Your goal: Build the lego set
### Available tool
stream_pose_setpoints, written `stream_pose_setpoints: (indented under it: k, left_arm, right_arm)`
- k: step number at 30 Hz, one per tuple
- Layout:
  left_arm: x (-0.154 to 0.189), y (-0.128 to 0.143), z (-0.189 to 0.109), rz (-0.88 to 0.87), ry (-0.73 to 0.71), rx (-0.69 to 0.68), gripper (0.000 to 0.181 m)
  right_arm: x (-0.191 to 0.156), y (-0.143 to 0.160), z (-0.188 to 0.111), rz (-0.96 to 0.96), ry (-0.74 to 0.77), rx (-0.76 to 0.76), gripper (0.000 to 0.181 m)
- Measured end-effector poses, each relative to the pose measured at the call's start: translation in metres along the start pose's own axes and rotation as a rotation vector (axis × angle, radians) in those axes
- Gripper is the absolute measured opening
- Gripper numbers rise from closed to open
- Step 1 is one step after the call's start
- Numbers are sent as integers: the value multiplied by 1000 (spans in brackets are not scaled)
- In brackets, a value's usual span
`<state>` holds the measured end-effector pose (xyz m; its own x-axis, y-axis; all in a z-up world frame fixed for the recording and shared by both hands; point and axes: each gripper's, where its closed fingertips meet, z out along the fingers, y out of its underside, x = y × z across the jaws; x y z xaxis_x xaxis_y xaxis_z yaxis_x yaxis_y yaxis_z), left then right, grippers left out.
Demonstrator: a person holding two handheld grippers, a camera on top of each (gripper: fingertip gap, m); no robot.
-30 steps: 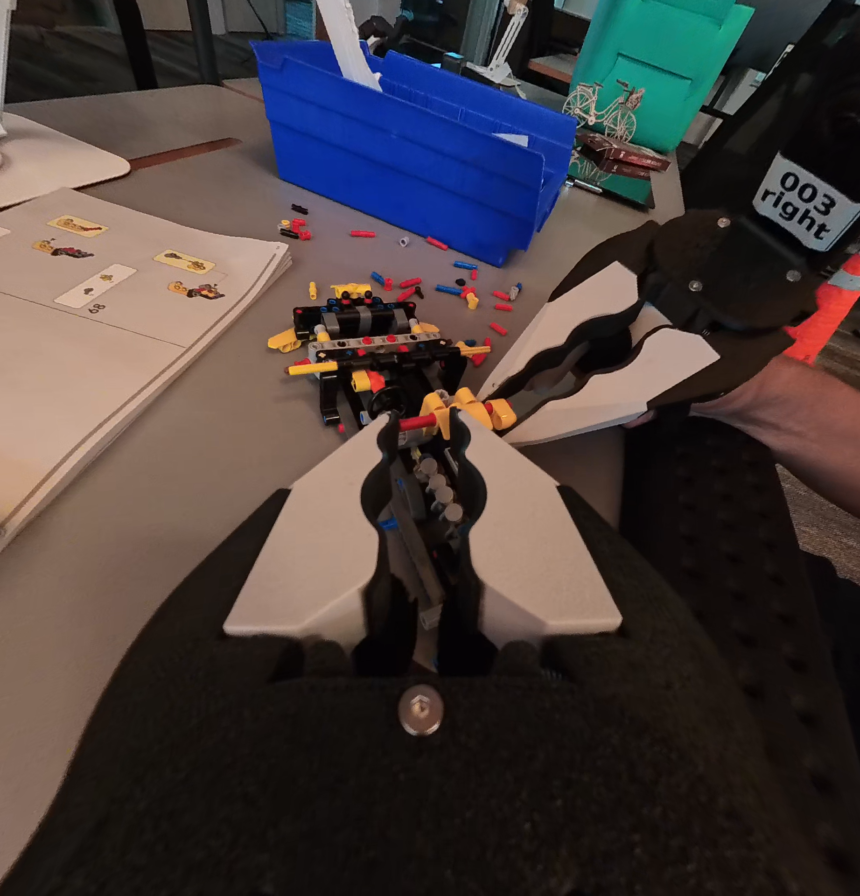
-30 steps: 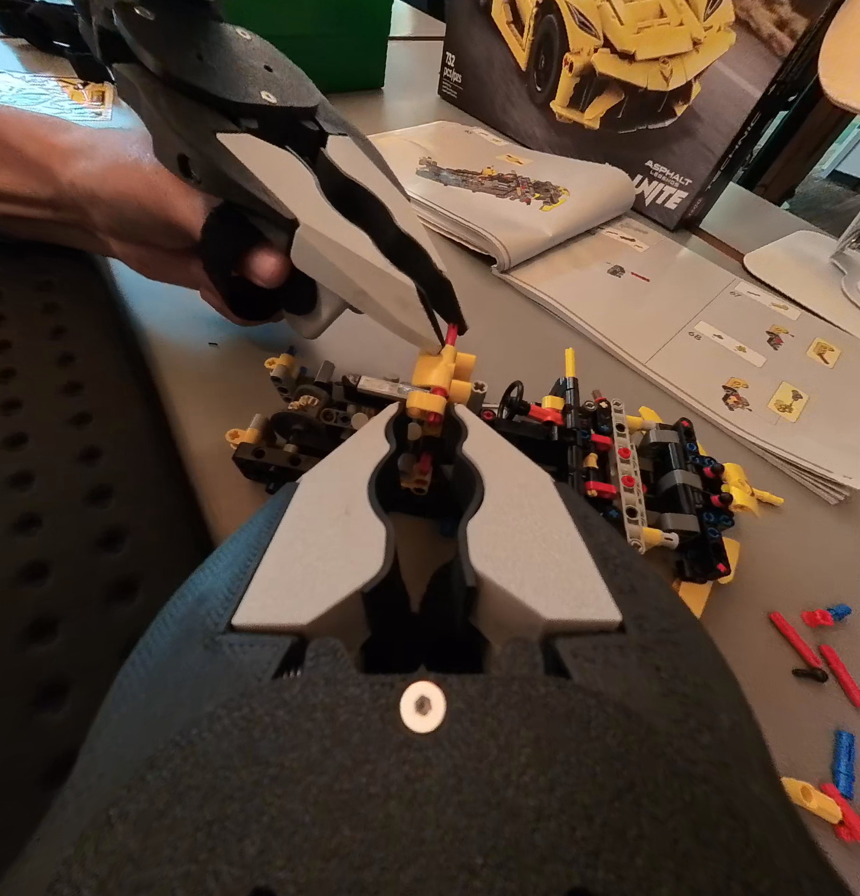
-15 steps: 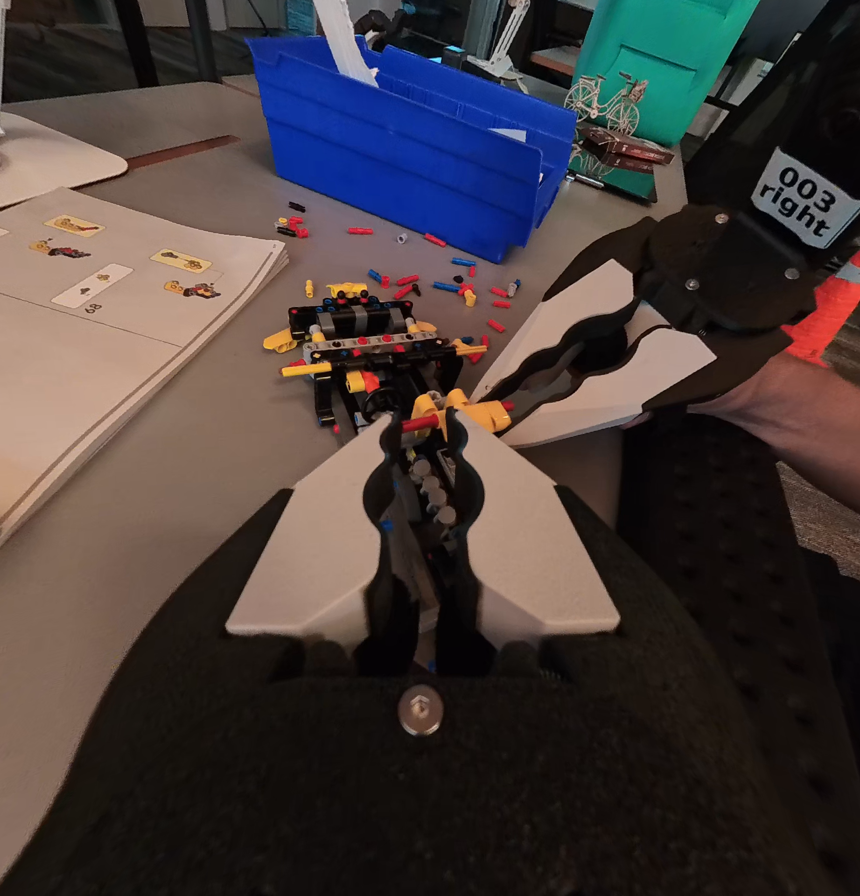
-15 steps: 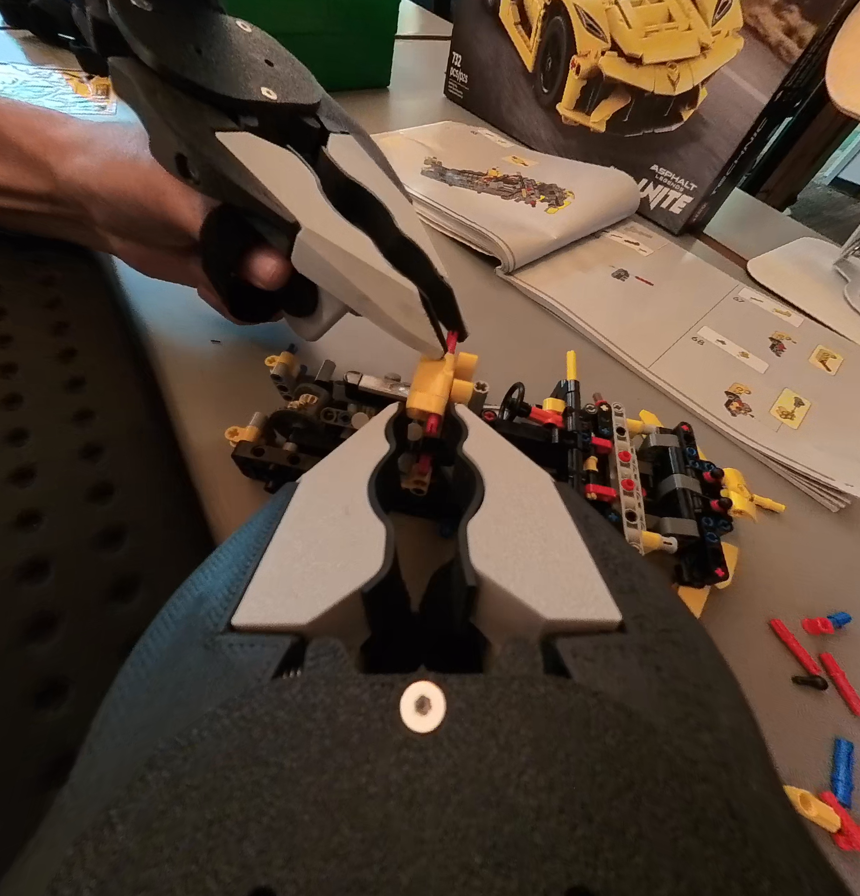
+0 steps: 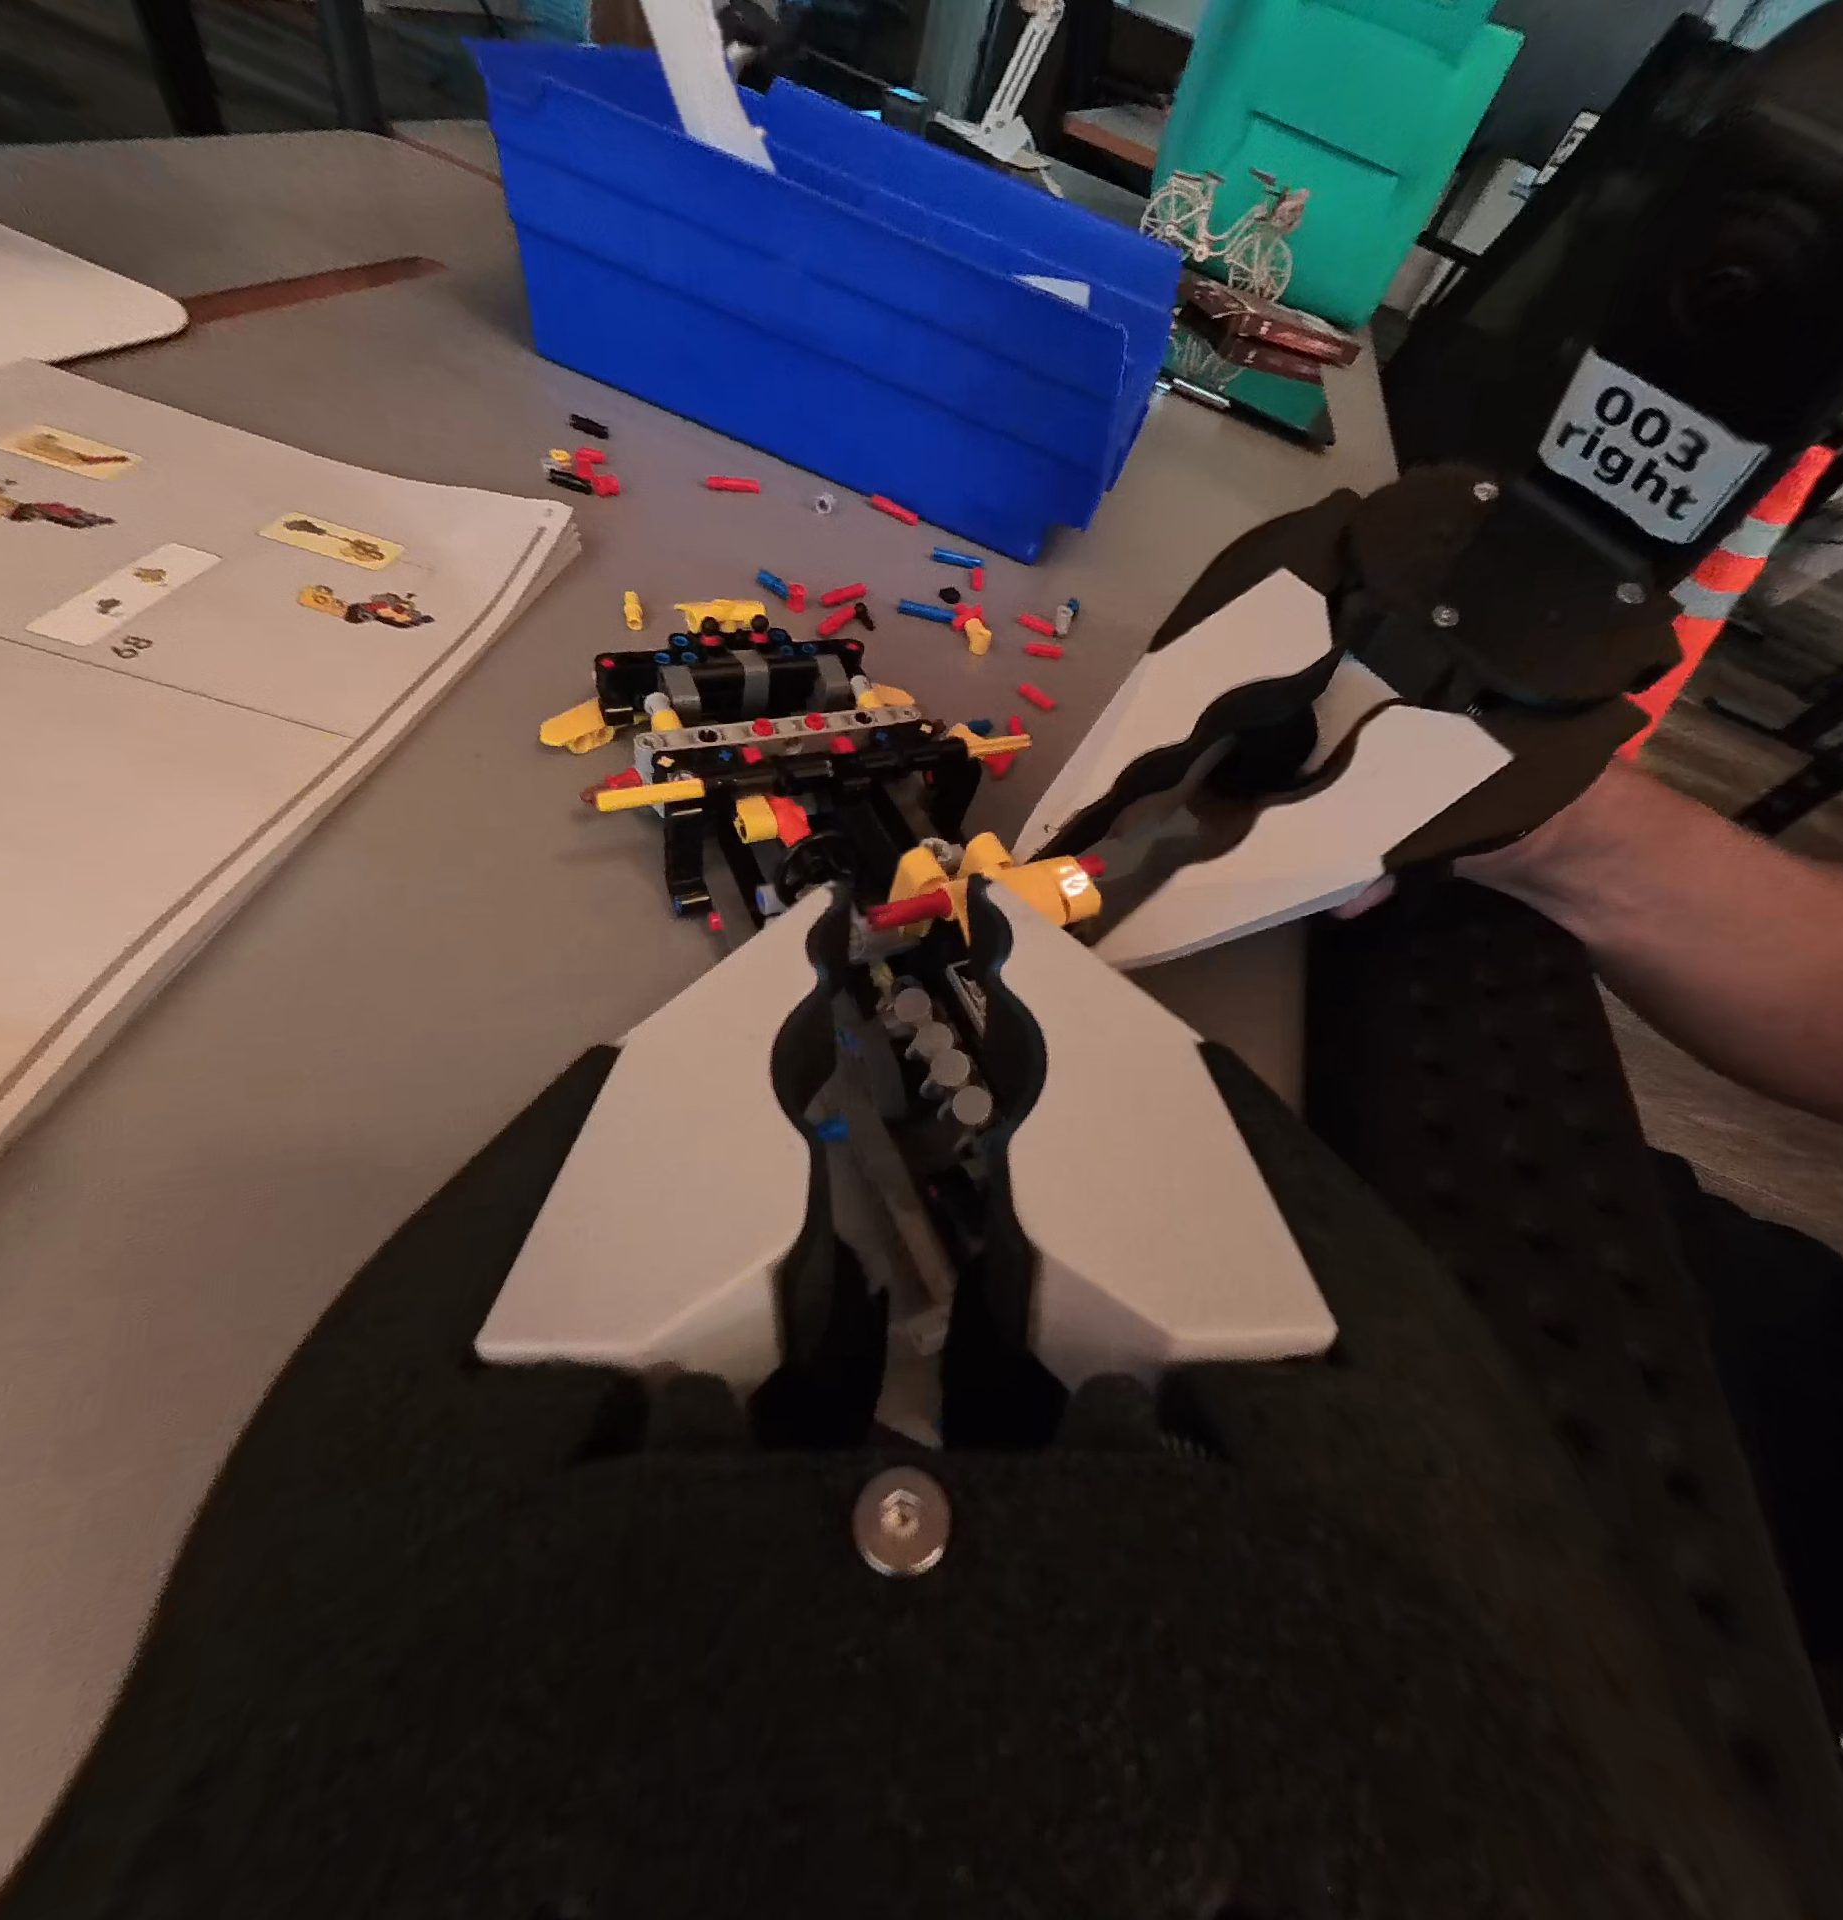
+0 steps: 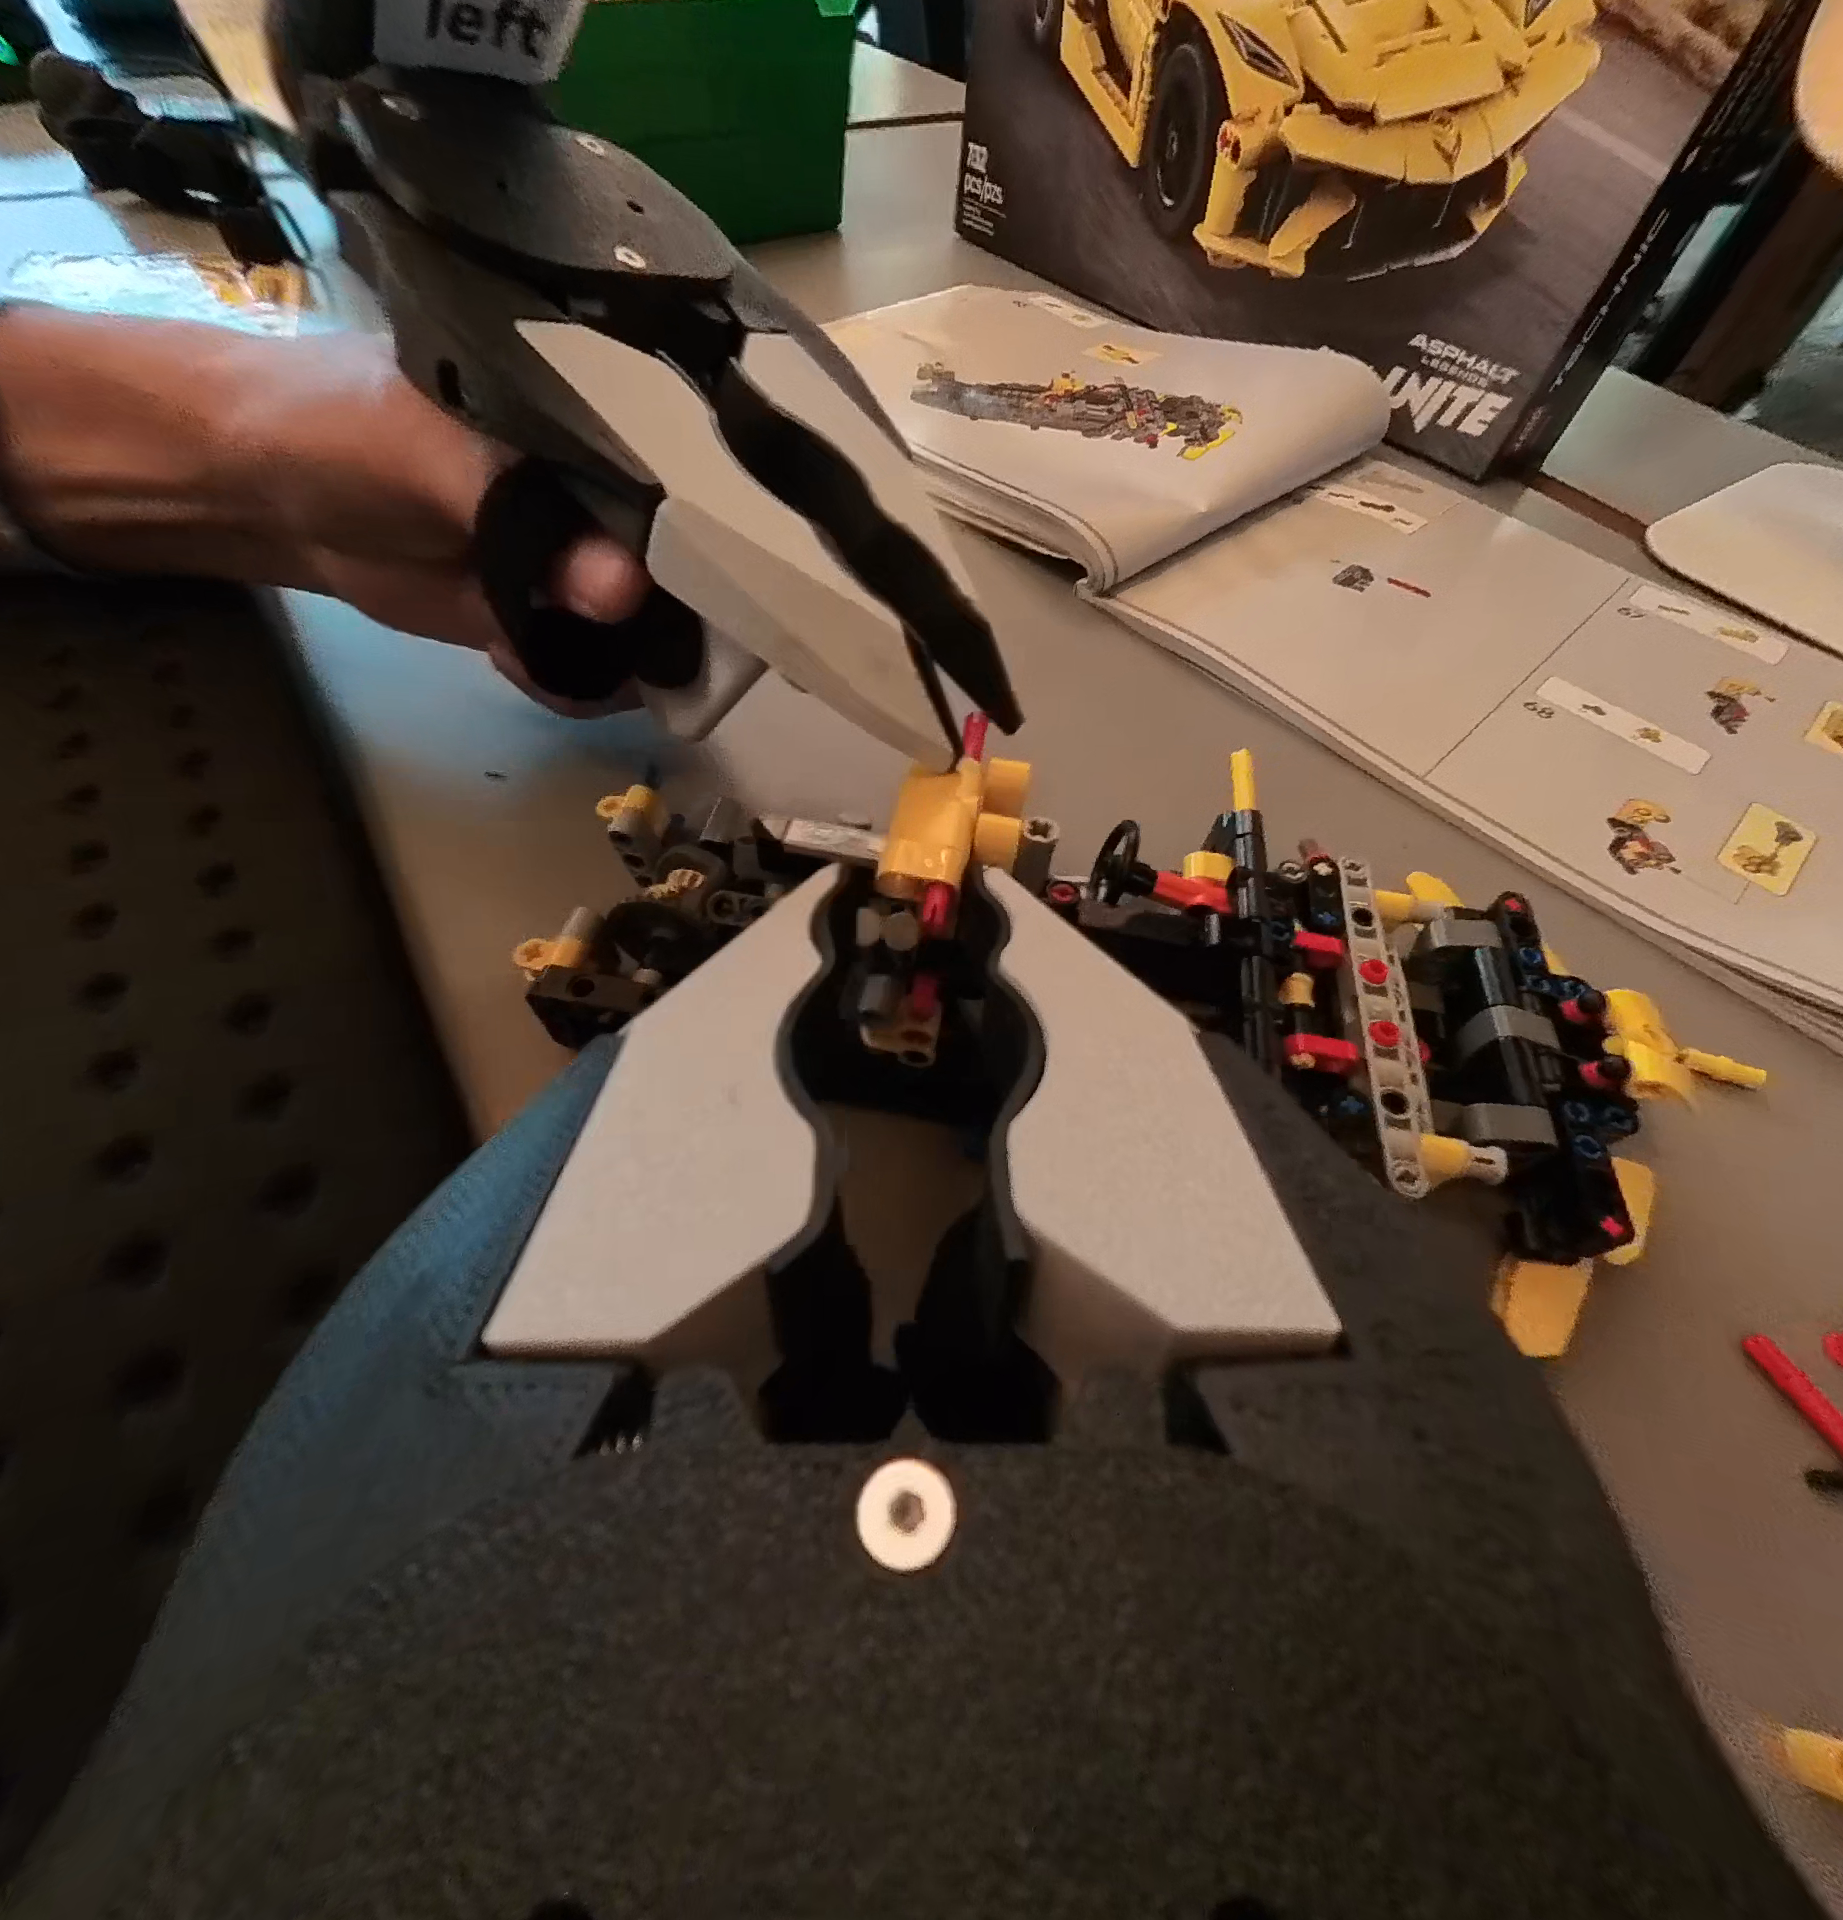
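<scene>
Behind model [image 6: 1416, 997], car-printed box [image 6: 1364, 187], labelled tools

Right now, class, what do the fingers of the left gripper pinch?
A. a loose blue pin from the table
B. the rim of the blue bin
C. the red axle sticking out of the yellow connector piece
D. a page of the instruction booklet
C: in the right wrist view the left gripper has its tips closed on the red axle rising from the yellow connector piece.

The lego chassis [image 5: 792, 769] is partly hidden behind the left hand-held gripper [image 5: 901, 904].
</scene>
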<state>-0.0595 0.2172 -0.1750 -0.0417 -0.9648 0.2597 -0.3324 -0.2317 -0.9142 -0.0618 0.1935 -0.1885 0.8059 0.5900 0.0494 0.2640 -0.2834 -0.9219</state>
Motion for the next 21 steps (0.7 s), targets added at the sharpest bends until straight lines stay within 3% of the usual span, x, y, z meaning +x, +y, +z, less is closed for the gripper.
stream_pose_setpoints:
  k: [3,7,11,15,21]
  left_arm:
    - [0,1,-3,3,41,-8,25]
    - [-11,-6,-12,97,-8,30,25]
    - [-44,-17,-29,117,-142,74,25]
    - [-83,-6,-39,109,-312,5,24]
    - [-107,0,-51,77,-402,-22,24]
  right_arm:
    - [-1,3,-1,46,-25,-10,31]
    - [1,1,-3,73,-18,10,32]
    - [5,1,-3,76,4,7,30]
    - [7,3,5,136,10,-31,27]
    - [9,-1,15,166,111,-48,25]
